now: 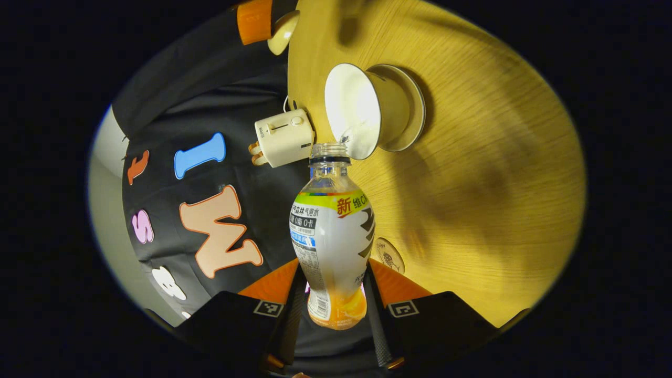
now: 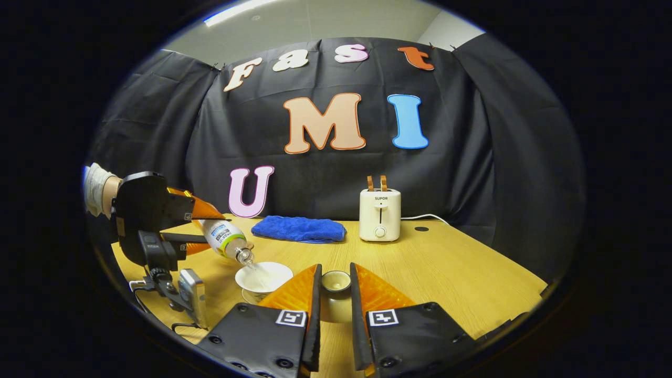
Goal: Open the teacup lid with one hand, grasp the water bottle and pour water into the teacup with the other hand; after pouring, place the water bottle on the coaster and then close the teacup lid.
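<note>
The left gripper [image 1: 336,294] clamps a water bottle [image 1: 332,247], tipped with its mouth over the open teacup [image 1: 362,113] on the wooden table [image 1: 499,184]. The right gripper [image 2: 334,294] pinches the teacup lid [image 2: 336,281], lifted beside the cup.

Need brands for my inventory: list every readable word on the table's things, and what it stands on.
"SUPOR": on the front of the toaster.
The bottle has a printed label; its small lines are too blurred and warped to read reliably.
</note>
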`<state>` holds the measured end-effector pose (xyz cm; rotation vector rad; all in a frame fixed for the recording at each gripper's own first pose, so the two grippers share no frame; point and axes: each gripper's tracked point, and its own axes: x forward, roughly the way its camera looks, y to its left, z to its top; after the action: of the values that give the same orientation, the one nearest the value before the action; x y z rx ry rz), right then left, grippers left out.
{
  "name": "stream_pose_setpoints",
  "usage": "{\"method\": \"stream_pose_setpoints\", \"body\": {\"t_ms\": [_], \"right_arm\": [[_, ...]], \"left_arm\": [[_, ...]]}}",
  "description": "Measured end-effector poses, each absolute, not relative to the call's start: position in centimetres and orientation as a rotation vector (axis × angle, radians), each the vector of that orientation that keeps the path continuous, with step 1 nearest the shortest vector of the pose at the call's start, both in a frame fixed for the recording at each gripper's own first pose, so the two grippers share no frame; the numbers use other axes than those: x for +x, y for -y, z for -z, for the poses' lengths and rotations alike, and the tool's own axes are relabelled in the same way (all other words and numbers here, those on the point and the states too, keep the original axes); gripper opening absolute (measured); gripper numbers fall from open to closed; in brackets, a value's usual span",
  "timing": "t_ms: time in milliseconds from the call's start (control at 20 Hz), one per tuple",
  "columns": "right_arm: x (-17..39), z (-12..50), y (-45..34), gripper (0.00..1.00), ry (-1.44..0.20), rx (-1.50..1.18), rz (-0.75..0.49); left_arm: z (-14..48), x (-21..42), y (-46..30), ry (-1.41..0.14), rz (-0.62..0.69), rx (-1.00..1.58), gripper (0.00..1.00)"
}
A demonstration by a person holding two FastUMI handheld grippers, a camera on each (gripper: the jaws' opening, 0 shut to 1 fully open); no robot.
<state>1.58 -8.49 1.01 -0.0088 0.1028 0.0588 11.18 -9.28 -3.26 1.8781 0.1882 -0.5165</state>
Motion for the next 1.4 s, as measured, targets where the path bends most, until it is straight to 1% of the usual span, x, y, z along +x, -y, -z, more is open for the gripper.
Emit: {"method": "stream_pose_setpoints", "body": {"t_ms": [100, 150, 200, 250, 300, 450, 500, 550, 600, 700, 800, 850, 1000, 1050, 1100, 1150, 1200, 1250, 1350, 1400], "right_arm": [[1.6, -0.9, 8.3, 0.31, -0.106, -0.012, -0.063], [1.6, -0.8, 8.2, 0.29, -0.107, -0.012, -0.064], [1.5, -0.8, 8.2, 0.29, -0.108, -0.011, -0.065], [1.6, -0.8, 8.2, 0.31, -0.108, -0.010, -0.067], [1.6, -0.9, 8.1, 0.28, -0.107, -0.006, -0.069], [1.6, -1.0, 8.2, 0.29, -0.103, -0.006, -0.068], [1.6, -1.1, 8.3, 0.31, -0.103, -0.005, -0.068], [1.6, -1.0, 8.2, 0.29, -0.102, -0.004, -0.067], [1.6, -1.1, 8.3, 0.31, -0.103, -0.003, -0.067], [1.6, -1.0, 8.4, 0.29, -0.105, -0.003, -0.065], [1.6, -0.9, 8.4, 0.29, -0.108, -0.002, -0.066], [1.7, -0.9, 8.3, 0.31, -0.107, -0.002, -0.066], [1.6, -0.8, 8.4, 0.27, -0.109, -0.002, -0.063], [1.7, -0.8, 8.3, 0.31, -0.111, -0.001, -0.062], [1.8, -0.8, 8.3, 0.31, -0.111, -0.002, -0.063], [1.7, -0.9, 8.3, 0.29, -0.108, -0.008, -0.064], [1.7, -1.0, 8.1, 0.29, -0.102, -0.014, -0.067], [1.7, -0.9, 8.0, 0.31, -0.104, -0.015, -0.072], [1.7, -0.6, 7.6, 0.27, -0.109, -0.014, -0.081], [1.7, -0.6, 7.5, 0.31, -0.110, -0.016, -0.083]], "left_arm": [[3.0, 11.3, 9.5, -0.185, 0.522, 1.905, 0.57], [2.8, 11.5, 9.8, -0.176, 0.524, 1.915, 0.57], [2.5, 11.5, 9.9, -0.168, 0.524, 1.924, 0.57], [2.3, 11.6, 9.9, -0.168, 0.523, 1.936, 0.57], [2.0, 11.7, 9.9, -0.163, 0.521, 1.948, 0.57], [1.2, 12.0, 10.1, -0.151, 0.520, 1.993, 0.57], [1.0, 12.2, 10.2, -0.151, 0.518, 2.007, 0.57], [0.9, 12.3, 10.3, -0.145, 0.517, 2.022, 0.57], [0.5, 12.3, 10.4, -0.136, 0.516, 2.038, 0.57], [-0.1, 12.3, 10.7, -0.131, 0.515, 2.065, 0.57], [-0.5, 12.6, 11.0, -0.114, 0.508, 2.097, 0.57], [-0.8, 12.9, 11.1, -0.103, 0.501, 2.111, 0.57], [-1.8, 13.0, 11.5, -0.081, 0.482, 2.139, 0.57], [-1.9, 13.0, 11.6, -0.080, 0.476, 2.146, 0.57], [-2.2, 13.0, 11.8, -0.072, 0.474, 2.153, 0.57], [-2.2, 12.9, 11.8, -0.074, 0.474, 2.155, 0.57], [-2.2, 12.7, 11.7, -0.073, 0.481, 2.144, 0.57], [-1.9, 12.7, 11.6, -0.076, 0.484, 2.138, 0.57], [-1.4, 13.0, 11.5, -0.080, 0.486, 2.145, 0.57], [-0.8, 12.9, 11.4, -0.082, 0.495, 2.148, 0.57]]}}
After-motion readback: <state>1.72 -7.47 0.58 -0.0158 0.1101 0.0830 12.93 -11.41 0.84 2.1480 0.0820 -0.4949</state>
